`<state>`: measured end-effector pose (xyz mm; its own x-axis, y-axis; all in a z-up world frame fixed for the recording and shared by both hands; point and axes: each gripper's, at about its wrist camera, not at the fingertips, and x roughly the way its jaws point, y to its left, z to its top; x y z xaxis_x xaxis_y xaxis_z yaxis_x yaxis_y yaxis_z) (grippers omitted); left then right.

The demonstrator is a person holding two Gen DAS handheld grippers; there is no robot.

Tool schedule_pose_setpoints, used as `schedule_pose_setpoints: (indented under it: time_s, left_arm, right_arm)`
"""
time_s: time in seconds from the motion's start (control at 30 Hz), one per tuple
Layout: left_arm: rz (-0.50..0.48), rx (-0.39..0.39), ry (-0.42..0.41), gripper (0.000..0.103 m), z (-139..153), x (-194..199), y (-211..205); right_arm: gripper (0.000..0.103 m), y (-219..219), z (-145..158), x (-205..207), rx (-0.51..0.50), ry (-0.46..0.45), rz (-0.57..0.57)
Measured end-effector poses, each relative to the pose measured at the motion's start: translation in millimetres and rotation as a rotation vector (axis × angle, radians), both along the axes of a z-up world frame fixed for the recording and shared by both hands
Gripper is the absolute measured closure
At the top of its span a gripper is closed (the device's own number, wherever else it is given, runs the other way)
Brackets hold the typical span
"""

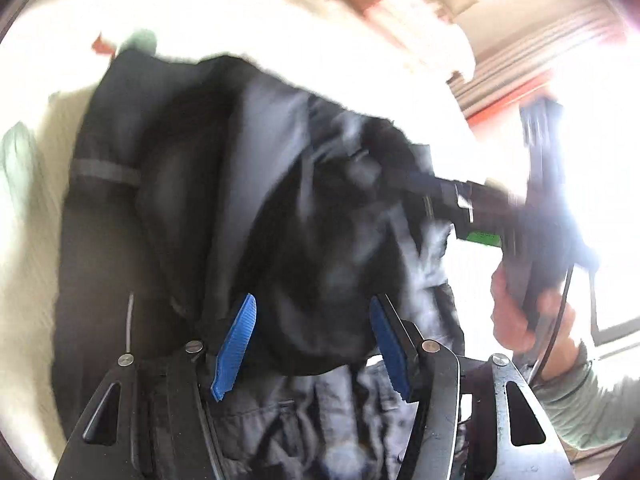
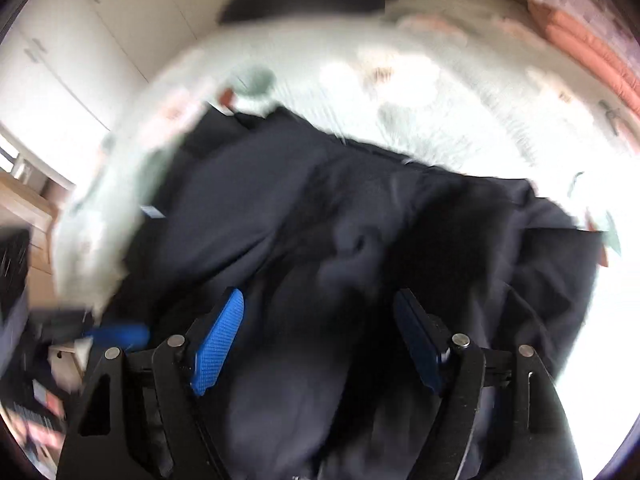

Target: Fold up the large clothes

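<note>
Dark garment (image 2: 320, 208) lies bunched on pale patterned bedspread (image 2: 420, 92).

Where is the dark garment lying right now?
In both wrist views the dark garment lies crumpled on the pale patterned bedspread, directly beneath both tools.

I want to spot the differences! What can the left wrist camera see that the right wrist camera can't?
Only the left wrist view shows the person's hand holding the other tool, plus a sleeve. Only the right wrist view shows white cupboard doors and stacked pink bedding. Both show the dark garment crumpled on the pale patterned bedspread, with each camera's own blue-padded tool open above it, gripping nothing.
</note>
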<state>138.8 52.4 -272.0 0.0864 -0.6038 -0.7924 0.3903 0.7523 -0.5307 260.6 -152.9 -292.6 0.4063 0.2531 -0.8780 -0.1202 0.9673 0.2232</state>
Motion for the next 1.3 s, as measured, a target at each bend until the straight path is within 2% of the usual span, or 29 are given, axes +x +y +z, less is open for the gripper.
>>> schedule_pose_setpoints:
  time_s: [0.03,0.07,0.1,0.17,0.2,0.27,0.3,0.37,0.53,0.57,0.63,0.67,0.7,0.8,0.97,1.1,1.13,1.2,1.3]
  left_arm:
    - [0.011,-0.006,-0.025,0.036,8.7,-2.4,3.7]
    - [0.029,-0.003,-0.043,0.028,11.8,0.9,3.7]
    - [0.047,0.011,-0.047,0.026,7.1,5.3,4.7]
    - [0.070,0.074,-0.001,0.027,-22.3,15.9,3.6]
    - [0.076,0.103,0.020,0.028,-39.7,16.7,3.5]
    - [0.072,0.153,0.048,0.031,-70.0,26.2,4.5]
    - [0.072,0.149,0.047,0.031,-82.4,25.6,6.8]
    - [0.072,0.132,0.038,0.031,-84.6,26.7,10.3]
    - [0.061,0.101,0.053,0.031,-73.0,30.4,22.7]
    - [0.052,0.098,0.049,0.031,-70.9,30.9,23.5]
    - [0.032,0.107,0.020,0.031,-54.9,17.4,40.2]
    - [0.032,0.129,0.008,0.031,-48.5,14.3,47.2]
    - [0.034,0.189,-0.010,0.031,-40.7,5.0,60.3]
    - [0.033,0.235,-0.016,0.031,-26.1,-15.8,97.7]
    - [0.089,0.278,0.098,0.031,-37.3,-54.2,174.2]
    - [0.170,0.318,0.207,0.031,-54.6,-88.1,215.4]
    - [0.185,0.314,0.227,0.031,-55.1,-93.5,218.4]
    - [0.215,0.249,0.265,0.031,-54.8,-106.0,234.2]
    - [0.215,0.269,0.283,0.031,-58.5,-117.6,246.2]
  right_arm:
    - [0.020,0.4,2.7,-13.0,0.008,0.005,0.011]
    - [0.020,3.4,-1.4,-23.4,0.010,0.026,0.025]
    - [0.020,6.1,-11.3,-30.3,-0.006,0.049,0.035]
    - [0.021,8.0,-40.6,-34.6,-0.070,0.110,0.043]
    - [0.026,9.9,-59.8,-36.5,-0.094,0.142,0.047]
    - [0.025,14.3,-83.6,-39.7,-0.116,0.142,0.075]
    - [0.023,18.6,-84.5,-42.8,-0.138,0.108,0.095]
    - [0.021,25.6,-85.5,-46.2,-0.185,0.075,0.114]
    - [0.019,30.3,-74.1,-57.4,-0.204,0.060,0.087]
    - [0.019,27.2,-64.8,-75.8,-0.195,0.066,0.075]
    - [0.019,14.6,-48.2,-94.6,-0.145,0.076,0.029]
    - [0.019,7.6,-41.7,-105.4,-0.121,0.078,0.001]
    - [0.019,0.6,-35.7,-119.2,-0.098,0.085,-0.035]
    - [0.019,-15.2,-23.3,-163.4,-0.078,0.116,-0.135]
    - [0.019,-38.7,-15.9,-237.4,-0.024,0.187,-0.307]
    - [0.019,-45.5,-34.2,-303.4,-0.026,0.273,-0.428]
    - [0.019,-52.2,-33.7,-314.3,-0.039,0.290,-0.445]
    - [0.019,-66.6,-34.7,-338.6,-0.066,0.313,-0.478]
    - [0.019,-70.4,-35.7,-366.1,-0.086,0.341,-0.520]
